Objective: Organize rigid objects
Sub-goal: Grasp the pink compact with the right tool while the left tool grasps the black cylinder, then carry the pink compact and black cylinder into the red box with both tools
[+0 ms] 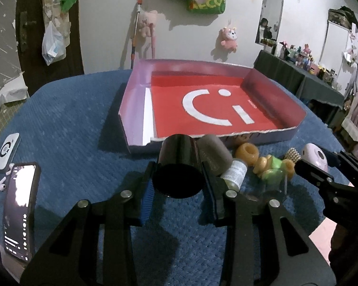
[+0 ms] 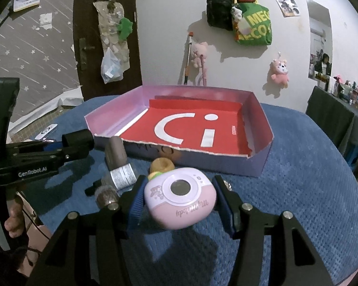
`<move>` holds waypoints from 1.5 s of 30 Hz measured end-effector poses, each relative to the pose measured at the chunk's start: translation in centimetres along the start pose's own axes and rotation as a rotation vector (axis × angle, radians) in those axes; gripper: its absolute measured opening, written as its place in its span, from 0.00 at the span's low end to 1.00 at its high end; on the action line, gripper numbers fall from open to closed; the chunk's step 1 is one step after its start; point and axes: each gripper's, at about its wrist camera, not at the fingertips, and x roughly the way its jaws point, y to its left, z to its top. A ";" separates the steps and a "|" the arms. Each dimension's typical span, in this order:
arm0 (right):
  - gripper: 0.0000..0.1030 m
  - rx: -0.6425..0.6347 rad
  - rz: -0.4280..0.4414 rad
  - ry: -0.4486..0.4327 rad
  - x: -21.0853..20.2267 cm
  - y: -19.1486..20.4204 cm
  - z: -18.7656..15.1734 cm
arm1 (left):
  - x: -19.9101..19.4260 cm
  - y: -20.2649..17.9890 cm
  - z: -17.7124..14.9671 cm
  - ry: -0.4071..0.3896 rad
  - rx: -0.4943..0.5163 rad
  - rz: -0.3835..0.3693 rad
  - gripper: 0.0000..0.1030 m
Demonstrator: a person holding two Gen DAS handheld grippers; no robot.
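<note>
Holding a black cylinder (image 1: 179,164) in my left tongs (image 1: 179,183) and a pink case (image 2: 180,196) in my right tongs (image 2: 179,205), I see the box (image 1: 274,95) empty; other items wait on the desk (image 1: 71,119).

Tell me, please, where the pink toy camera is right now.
In the right wrist view, the pink toy camera sits between the right hand-held gripper's fingers, on the blue cloth just before the shallow box.

A glossy black cylinder (image 1: 179,169) is lying between the left gripper's (image 1: 179,186) pads; a pink toy camera (image 2: 179,197) is sitting between the right gripper's (image 2: 179,200).
</note>
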 end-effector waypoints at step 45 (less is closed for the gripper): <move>0.56 0.060 0.036 0.007 4.4 -4.1 11.0 | 4.2 -2.2 11.0 -0.040 0.037 0.000 0.33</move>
